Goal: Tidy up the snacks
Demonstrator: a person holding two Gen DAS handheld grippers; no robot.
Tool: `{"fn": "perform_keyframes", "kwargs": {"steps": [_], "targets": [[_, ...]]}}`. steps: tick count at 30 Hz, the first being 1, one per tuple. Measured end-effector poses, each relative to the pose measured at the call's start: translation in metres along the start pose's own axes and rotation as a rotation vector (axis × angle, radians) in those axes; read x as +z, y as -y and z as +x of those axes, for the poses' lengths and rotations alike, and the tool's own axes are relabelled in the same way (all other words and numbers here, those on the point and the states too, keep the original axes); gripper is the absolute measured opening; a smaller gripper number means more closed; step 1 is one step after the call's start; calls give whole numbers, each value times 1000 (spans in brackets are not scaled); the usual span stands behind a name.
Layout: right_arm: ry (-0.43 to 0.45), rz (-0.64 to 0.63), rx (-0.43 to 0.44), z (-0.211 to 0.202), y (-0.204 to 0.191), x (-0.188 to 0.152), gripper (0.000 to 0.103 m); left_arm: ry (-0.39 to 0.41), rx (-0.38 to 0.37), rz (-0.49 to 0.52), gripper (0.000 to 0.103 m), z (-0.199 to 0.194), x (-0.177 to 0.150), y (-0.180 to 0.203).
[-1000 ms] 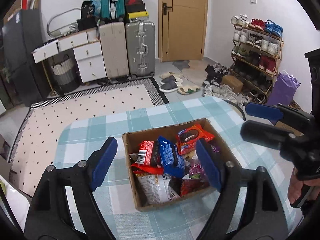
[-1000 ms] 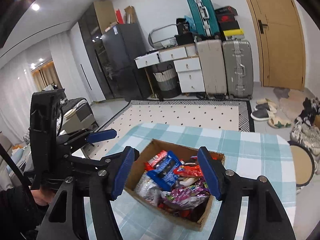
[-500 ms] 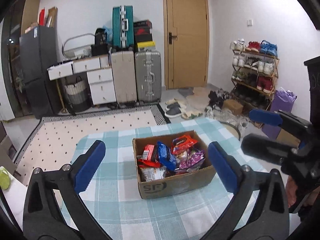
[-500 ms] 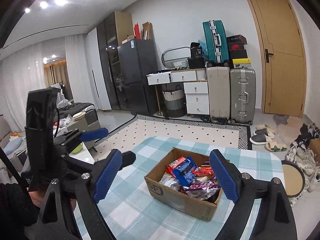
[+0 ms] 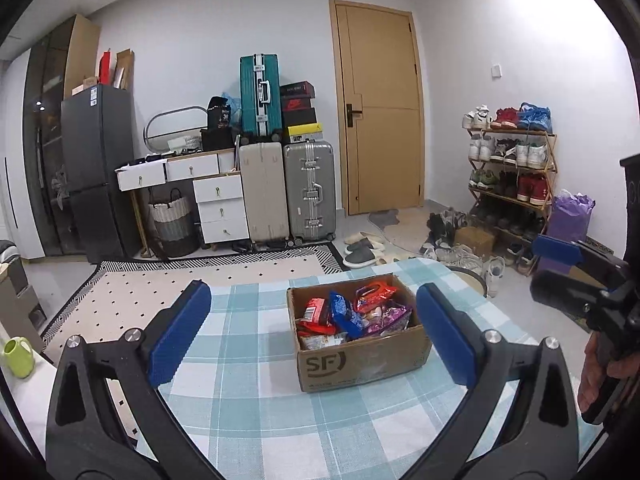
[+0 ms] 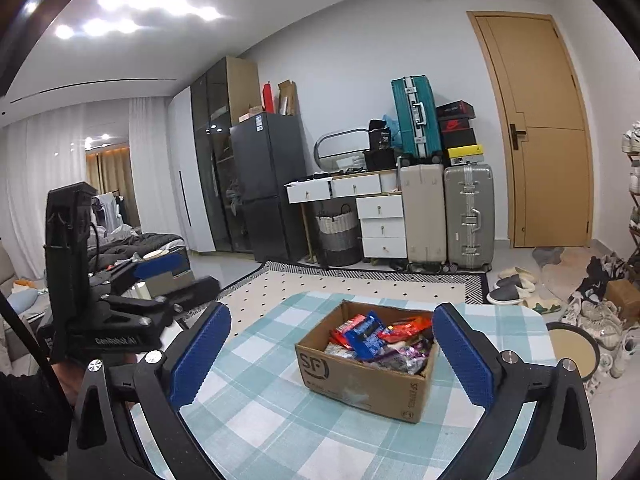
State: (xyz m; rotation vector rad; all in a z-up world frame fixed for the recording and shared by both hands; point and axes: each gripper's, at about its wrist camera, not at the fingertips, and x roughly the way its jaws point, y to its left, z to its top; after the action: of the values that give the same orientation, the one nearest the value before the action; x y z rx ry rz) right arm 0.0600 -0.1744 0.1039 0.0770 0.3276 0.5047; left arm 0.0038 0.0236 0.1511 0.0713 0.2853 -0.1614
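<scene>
A cardboard box (image 5: 360,360) marked SF stands on the teal-and-white checked table (image 5: 248,360), filled with several snack packets (image 5: 348,316) in red, blue and purple. My left gripper (image 5: 312,289) hovers open on the near side of the box, wide apart, with nothing between its pads. In the right wrist view the same box (image 6: 360,380) and its snacks (image 6: 372,338) lie ahead of my right gripper (image 6: 332,308). Its jaws are opening and hold nothing. Each gripper also shows at the edge of the other's view.
A round stool (image 6: 572,344) stands just off the table's right side. A green cup (image 5: 16,356) sits on a low surface to the left. Beyond the table are a dotted rug (image 5: 168,292), suitcases (image 5: 308,192) and a shoe rack (image 5: 508,168). A hand (image 5: 596,372) grips the right tool.
Both grippers have pulled back and risen away from the box, which now looks smaller and farther off. Both sets of jaws have spread wider.
</scene>
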Motion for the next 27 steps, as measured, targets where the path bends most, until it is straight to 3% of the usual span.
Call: {"fn": "perform_keyframes", "kwargs": {"steps": [6,9,16,22,27], "targets": [[16,-1,-64,-14,6,-20,102,61,-15,-81,102,-18,-20,-25],[30,-8,-90,-18,8,-29,103,49,12,-78,102,-13,-31,-32],[26,-48,-184,-4,18,-60,103,-35,33,-110,102,39,-70,-48],[-13,-25,-194,22,40,-107,102,-105,60,-107,102,94,-127,-53],[-35,-14,-213,40,55,-132,102,-118,94,-150,102,124,-163,-60]]}}
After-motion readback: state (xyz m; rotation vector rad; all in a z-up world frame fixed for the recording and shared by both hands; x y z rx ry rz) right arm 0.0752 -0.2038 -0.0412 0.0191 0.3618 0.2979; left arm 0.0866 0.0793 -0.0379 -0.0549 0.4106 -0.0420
